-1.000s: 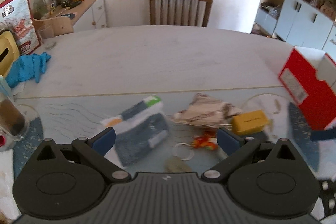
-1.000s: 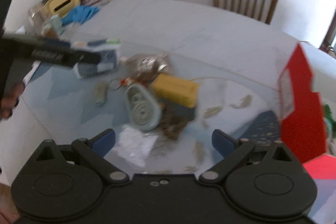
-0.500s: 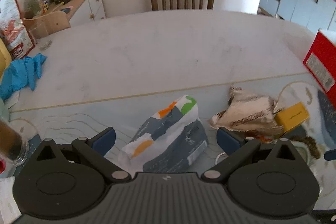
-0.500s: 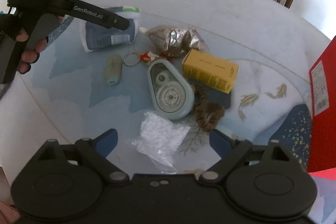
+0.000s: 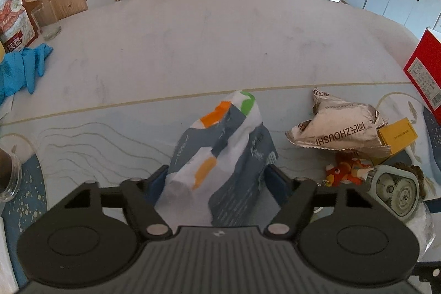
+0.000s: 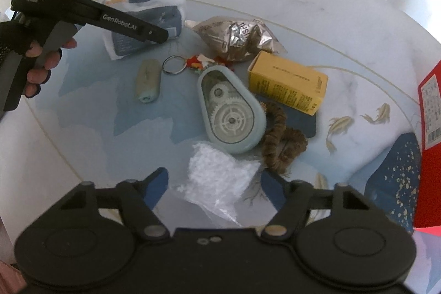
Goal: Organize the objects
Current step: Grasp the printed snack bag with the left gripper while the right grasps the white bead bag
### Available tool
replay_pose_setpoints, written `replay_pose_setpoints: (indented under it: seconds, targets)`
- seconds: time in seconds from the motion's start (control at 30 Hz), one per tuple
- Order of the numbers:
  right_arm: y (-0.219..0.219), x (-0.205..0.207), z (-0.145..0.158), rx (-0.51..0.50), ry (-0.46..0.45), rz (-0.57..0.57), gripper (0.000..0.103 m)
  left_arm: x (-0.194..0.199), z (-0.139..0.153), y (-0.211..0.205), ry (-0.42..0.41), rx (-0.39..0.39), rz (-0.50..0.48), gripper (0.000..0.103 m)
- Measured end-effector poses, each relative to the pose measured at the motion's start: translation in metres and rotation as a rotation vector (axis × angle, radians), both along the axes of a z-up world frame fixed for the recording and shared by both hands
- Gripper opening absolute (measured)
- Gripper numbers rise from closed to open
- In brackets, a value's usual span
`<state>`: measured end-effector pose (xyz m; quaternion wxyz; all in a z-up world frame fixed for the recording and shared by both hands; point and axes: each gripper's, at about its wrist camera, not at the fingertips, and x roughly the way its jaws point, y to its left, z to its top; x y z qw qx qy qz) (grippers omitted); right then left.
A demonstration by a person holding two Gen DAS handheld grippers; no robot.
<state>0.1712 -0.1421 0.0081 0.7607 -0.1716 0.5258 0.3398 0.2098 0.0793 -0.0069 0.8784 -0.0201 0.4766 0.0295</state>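
Note:
A grey and white tissue pack (image 5: 234, 145) with orange and green marks lies on the blue patterned mat (image 5: 110, 139). My left gripper (image 5: 216, 182) straddles it. Its jaws are closing, both pads touch the pack's sides and the pack bulges upward. In the right wrist view one left finger (image 6: 132, 28) lies across the same pack (image 6: 154, 15). My right gripper (image 6: 215, 186) points down over a clear plastic bag of white bits (image 6: 220, 172). Its jaws are closing with the bag between them, and the pads stand just off the bag's edges.
On the mat lie a silver foil bag (image 6: 237, 37), a yellow box (image 6: 286, 84), a pale green gear case (image 6: 231, 112), a brown scrunchie (image 6: 284, 145), a keyring (image 6: 173, 65) and a small green roll (image 6: 147, 81). A red box (image 6: 430, 106) stands right. Blue gloves (image 5: 22, 68) and a glass (image 5: 46, 21) sit far left.
Both grippers have come down closer to the table. The left jaws narrowed onto the tissue pack, which now bulges. The right jaws narrowed around the clear bag.

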Motion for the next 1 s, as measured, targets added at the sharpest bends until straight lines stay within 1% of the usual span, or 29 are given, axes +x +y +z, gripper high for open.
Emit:
replay_pose_setpoints:
  seconds: [0.07, 0.1, 0.13, 0.2, 0.23, 0.27, 0.3, 0.37, 0.53, 0.77, 0.9, 1.0]
  targets:
    - [0.001, -0.002, 0.001, -0.003, -0.005, 0.009, 0.065, -0.002, 0.001, 0.000, -0.005, -0.007, -0.002, 0.060]
    - [0.002, -0.003, 0.002, -0.004, -0.007, 0.014, 0.063, -0.003, 0.003, 0.000, -0.006, -0.006, -0.002, 0.059]
    - [0.002, -0.003, 0.003, -0.006, -0.010, 0.019, 0.061, -0.004, 0.003, 0.000, -0.009, -0.004, -0.003, 0.056]
    - [0.001, -0.004, 0.005, -0.007, -0.014, 0.024, 0.053, -0.006, 0.004, -0.001, -0.014, 0.004, -0.004, 0.052]
    - [0.001, -0.004, 0.005, -0.007, -0.015, 0.021, 0.051, -0.007, 0.005, -0.001, -0.015, 0.008, -0.001, 0.049]
    - [0.000, -0.004, 0.005, -0.004, -0.015, 0.019, 0.047, -0.008, 0.006, 0.000, -0.015, 0.007, 0.003, 0.045]
    - [-0.002, -0.005, 0.006, -0.002, -0.015, 0.017, 0.042, -0.009, 0.007, 0.000, -0.015, 0.004, 0.005, 0.044]
    - [-0.004, -0.005, 0.008, -0.001, -0.017, 0.014, 0.040, -0.011, 0.010, -0.001, -0.017, 0.005, 0.009, 0.040]
    - [-0.016, -0.006, 0.018, 0.022, -0.029, -0.002, 0.038, -0.017, 0.018, -0.003, -0.025, 0.009, 0.027, 0.036]
    - [-0.045, -0.001, 0.050, 0.079, -0.084, -0.055, 0.038, -0.031, 0.041, -0.012, -0.053, 0.014, 0.027, 0.036]
    - [-0.068, 0.005, 0.070, 0.115, -0.121, -0.098, 0.038, -0.038, 0.054, -0.024, -0.076, 0.027, 0.010, 0.036]
    - [-0.085, 0.009, 0.079, 0.137, -0.144, -0.122, 0.038, -0.044, 0.066, -0.035, -0.098, 0.020, 0.007, 0.036]
